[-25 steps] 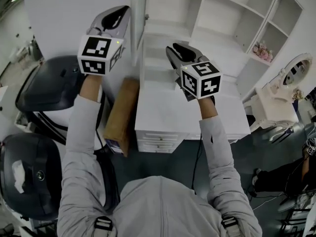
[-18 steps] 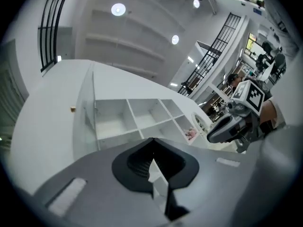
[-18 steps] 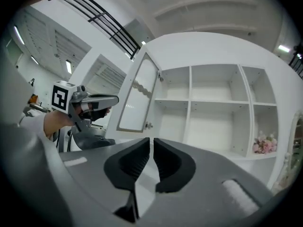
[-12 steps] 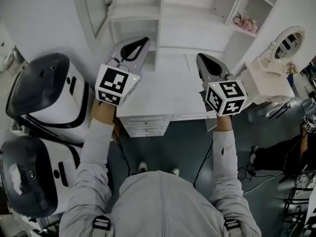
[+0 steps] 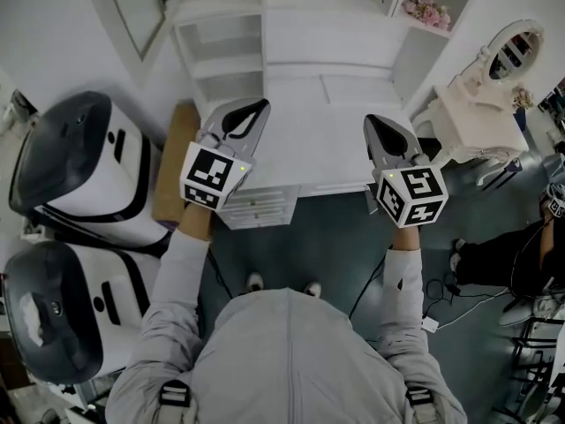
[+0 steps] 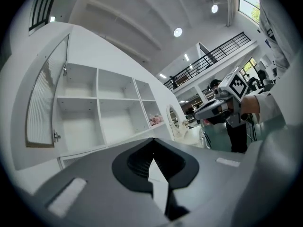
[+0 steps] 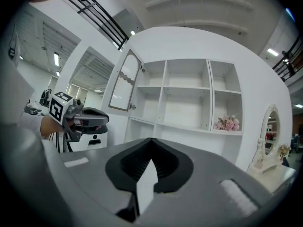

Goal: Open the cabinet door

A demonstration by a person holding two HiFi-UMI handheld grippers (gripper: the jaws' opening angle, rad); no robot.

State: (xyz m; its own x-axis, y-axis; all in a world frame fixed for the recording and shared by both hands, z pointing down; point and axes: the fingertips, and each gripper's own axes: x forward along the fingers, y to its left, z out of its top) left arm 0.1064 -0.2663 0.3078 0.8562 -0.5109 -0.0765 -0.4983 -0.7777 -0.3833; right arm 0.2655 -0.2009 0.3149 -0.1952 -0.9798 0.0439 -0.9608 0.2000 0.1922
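At the far left of the head view stand two rounded white-and-black machines [image 5: 84,162], one behind the other, with a brown cardboard box [image 5: 174,162] leaning between the nearer-to-wall one and the furniture. Above them, at the top left, the cabinet door [image 5: 132,11] stands swung wide open, hinged on the left edge of the white shelf unit [image 5: 221,56] and angled well away from it. The left gripper view shows the same door [image 6: 45,98] folded back beside bare compartments, a small knob [image 6: 57,136] at its lower edge. The left tool [image 5: 258,106] hovers over the front left of the white tabletop [image 5: 318,140], just above a stack of drawers [image 5: 260,208], well apart from the door. Its own view shows its jaws pressed together, pinching nothing. The right tool [image 5: 376,122] is held level beside it over the tabletop's right part, jaws likewise pressed together and empty, and from its view the door [image 7: 124,86] hangs open at the left of the shelves. In the upper right compartment sits a bunch of pink flowers [image 5: 426,10]. Further right is a small white vanity with an oval mirror [image 5: 516,51]. At the right edge a dark shape [image 5: 494,276] lies on the floor, possibly a seated person, though it is too cramped to tell.
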